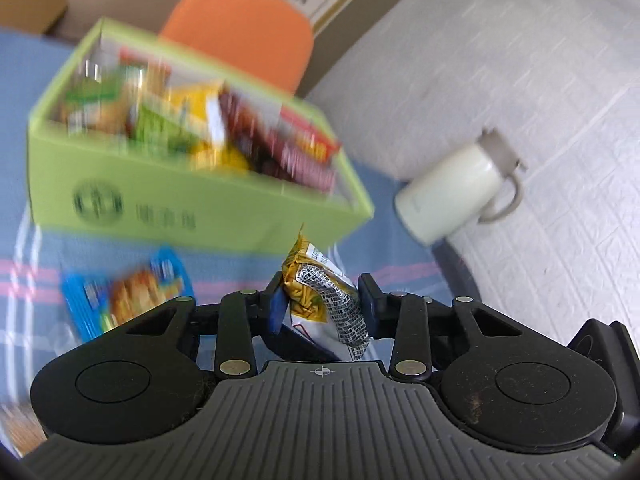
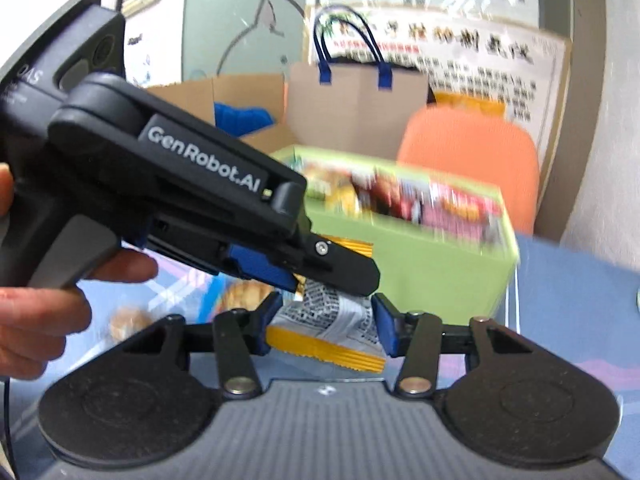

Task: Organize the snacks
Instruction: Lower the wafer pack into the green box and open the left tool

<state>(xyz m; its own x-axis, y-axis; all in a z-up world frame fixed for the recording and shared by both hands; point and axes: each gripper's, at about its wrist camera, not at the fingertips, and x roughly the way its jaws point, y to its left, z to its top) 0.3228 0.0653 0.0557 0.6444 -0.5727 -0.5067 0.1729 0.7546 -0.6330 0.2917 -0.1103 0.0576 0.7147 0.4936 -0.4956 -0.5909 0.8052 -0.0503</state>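
A yellow and silver snack packet (image 1: 320, 296) is clamped between the fingers of my left gripper (image 1: 322, 306), held above the blue cloth in front of the green box (image 1: 172, 200). The box holds several snack packets (image 1: 224, 128). In the right wrist view the same packet (image 2: 324, 320) hangs from the left gripper (image 2: 320, 264) and sits between the blue pads of my right gripper (image 2: 326, 328), which stand apart on either side of it. The green box (image 2: 420, 264) is just behind. A blue snack packet (image 1: 128, 292) lies on the cloth at the left.
A cream lidded mug (image 1: 460, 188) lies toward the right by a white quilted surface. An orange chair (image 1: 248, 28) and cardboard boxes stand behind the green box. A brown paper bag (image 2: 356, 96) with blue handles stands behind in the right wrist view.
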